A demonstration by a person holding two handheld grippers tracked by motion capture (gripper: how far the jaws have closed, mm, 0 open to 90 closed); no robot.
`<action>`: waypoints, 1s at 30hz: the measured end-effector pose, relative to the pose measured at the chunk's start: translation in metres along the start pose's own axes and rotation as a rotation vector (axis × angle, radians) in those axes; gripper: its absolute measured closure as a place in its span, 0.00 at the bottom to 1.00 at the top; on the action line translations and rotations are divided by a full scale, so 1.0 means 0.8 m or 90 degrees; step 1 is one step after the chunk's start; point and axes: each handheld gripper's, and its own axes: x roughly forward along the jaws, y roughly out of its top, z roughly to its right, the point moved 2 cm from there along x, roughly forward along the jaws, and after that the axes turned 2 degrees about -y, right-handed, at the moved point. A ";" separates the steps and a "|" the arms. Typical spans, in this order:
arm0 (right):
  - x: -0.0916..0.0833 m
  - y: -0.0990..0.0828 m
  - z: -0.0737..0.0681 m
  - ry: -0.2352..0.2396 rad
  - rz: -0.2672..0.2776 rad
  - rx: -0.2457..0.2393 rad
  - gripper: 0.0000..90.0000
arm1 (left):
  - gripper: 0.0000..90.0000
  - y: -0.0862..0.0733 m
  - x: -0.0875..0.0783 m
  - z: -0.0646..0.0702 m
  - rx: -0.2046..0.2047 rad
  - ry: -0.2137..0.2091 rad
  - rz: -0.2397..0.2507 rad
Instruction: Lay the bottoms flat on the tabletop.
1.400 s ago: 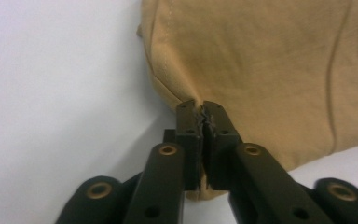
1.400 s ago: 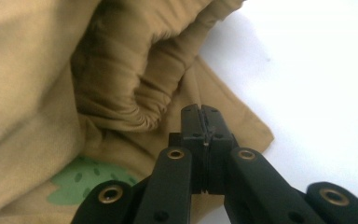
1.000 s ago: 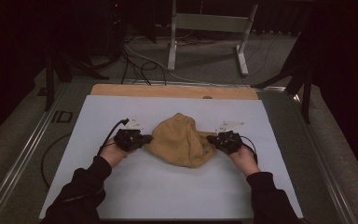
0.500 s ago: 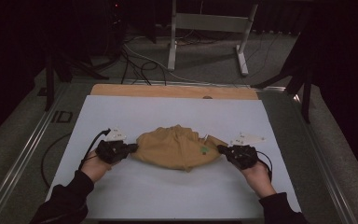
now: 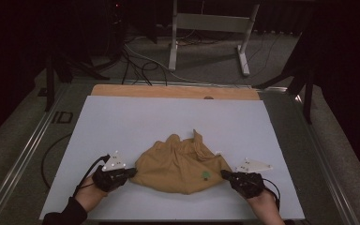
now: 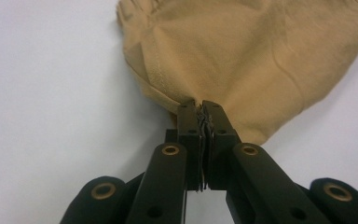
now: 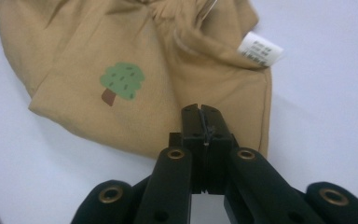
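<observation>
A tan garment (image 5: pixel 180 164) with a small green tree print (image 5: pixel 206 176) lies crumpled on the white sheet (image 5: pixel 168 117), near its front edge. My left gripper (image 5: pixel 132 172) is shut on the garment's left edge; in the left gripper view the jaws pinch a hemmed fold of the cloth (image 6: pixel 242 51). At the garment's right corner my right gripper (image 5: pixel 224 174) is shut on the fabric. The right gripper view shows the tree print (image 7: pixel 121 81) left of the jaws and a white care label (image 7: pixel 259 50) beyond them.
A wooden board edge (image 5: pixel 168 91) runs along the far side of the white sheet. Behind the table stand a metal frame (image 5: pixel 211 23) and floor cables (image 5: pixel 136 61). A metal rail (image 5: pixel 23 159) borders the table's left side.
Both hands have moved apart and toward the near edge. The garment went from a tall bunch to a wider, flatter spread and came nearer with them.
</observation>
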 end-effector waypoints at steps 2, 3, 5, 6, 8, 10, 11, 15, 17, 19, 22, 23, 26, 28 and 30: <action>-0.001 -0.004 -0.004 0.006 -0.009 -0.002 1.00 | 0.97 -0.006 -0.002 0.004 0.001 -0.011 -0.012; -0.001 -0.006 -0.007 0.009 -0.010 -0.004 1.00 | 0.97 -0.010 -0.004 0.005 0.000 -0.016 -0.019; -0.002 -0.009 -0.010 0.014 -0.014 -0.004 1.00 | 0.96 -0.017 -0.005 0.004 -0.006 -0.006 -0.024; -0.002 -0.011 -0.011 0.012 -0.019 -0.002 0.99 | 0.97 -0.020 -0.007 0.002 -0.008 -0.001 -0.026; -0.001 -0.014 -0.011 0.011 -0.023 -0.008 0.99 | 0.98 -0.025 -0.011 -0.006 -0.021 0.012 -0.026; -0.001 -0.013 -0.011 0.012 -0.019 -0.003 0.97 | 0.97 -0.027 -0.014 -0.009 -0.034 0.010 -0.018; -0.006 -0.007 -0.010 0.025 -0.002 0.000 0.79 | 0.93 -0.027 -0.018 -0.013 -0.043 0.010 -0.010; -0.011 0.017 -0.009 0.042 0.043 -0.011 0.60 | 0.62 -0.010 -0.024 -0.018 -0.039 0.020 0.022; -0.008 0.032 -0.007 0.044 0.062 -0.027 0.55 | 0.50 0.002 -0.021 -0.020 -0.037 0.018 0.028; 0.001 0.046 -0.004 0.046 0.065 -0.036 0.51 | 0.43 0.013 -0.015 -0.022 -0.042 0.007 0.029; 0.014 0.059 0.001 0.055 0.070 -0.043 0.51 | 0.41 0.025 -0.005 -0.025 -0.044 -0.008 0.028; 0.024 0.066 0.004 0.057 0.071 -0.043 0.51 | 0.41 0.034 0.005 -0.028 -0.041 -0.015 0.025; 0.059 0.084 0.009 0.062 0.059 -0.046 0.52 | 0.40 0.043 0.015 -0.033 -0.037 -0.012 0.017; 0.079 0.088 0.009 0.062 0.044 -0.051 0.52 | 0.40 0.053 0.032 -0.040 -0.041 -0.016 0.010; 0.098 0.087 0.010 0.061 0.021 -0.054 0.52 | 0.42 0.054 0.038 -0.043 -0.042 -0.014 0.002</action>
